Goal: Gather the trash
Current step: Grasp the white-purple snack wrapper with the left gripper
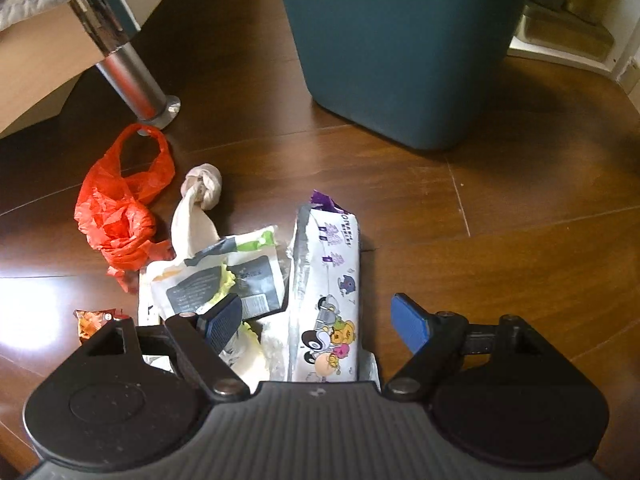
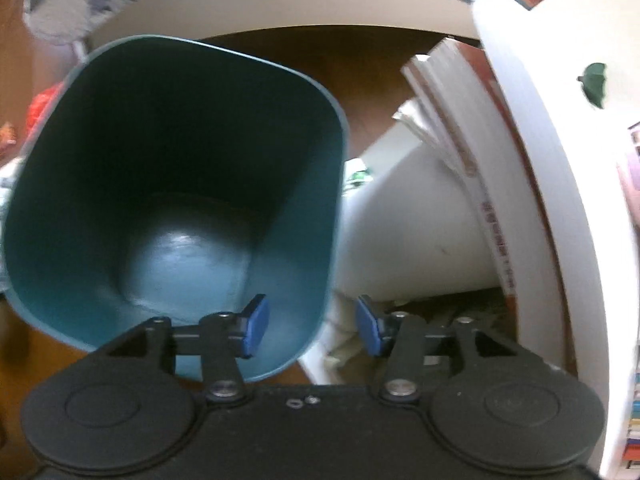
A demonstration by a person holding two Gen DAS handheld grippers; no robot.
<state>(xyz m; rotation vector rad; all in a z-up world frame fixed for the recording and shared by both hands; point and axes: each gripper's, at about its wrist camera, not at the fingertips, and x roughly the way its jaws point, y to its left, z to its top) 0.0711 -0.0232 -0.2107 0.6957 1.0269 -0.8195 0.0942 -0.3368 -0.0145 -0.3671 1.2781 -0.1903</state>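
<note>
Left tool (image 1: 316, 320) open over cartoon wrapper (image 1: 330, 300); bin (image 1: 400, 48) well beyond.

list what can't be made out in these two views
- Left wrist view: the teal plastic bin top, cut by the upper edge.
- Left wrist view: the cartoon-printed white packet near end, behind the left hand-held gripper.
- Right wrist view: book spines, blurred, unreadable.

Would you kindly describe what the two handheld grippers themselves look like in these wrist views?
The left gripper and right gripper look alike: a dark grey ribbed body flanked by two round black discs, black linkage arms joined by silver pivot bolts, and two fingers tipped with blue pads, one showing a fine grid texture. No cables, hands or sleeves are visible.
</note>
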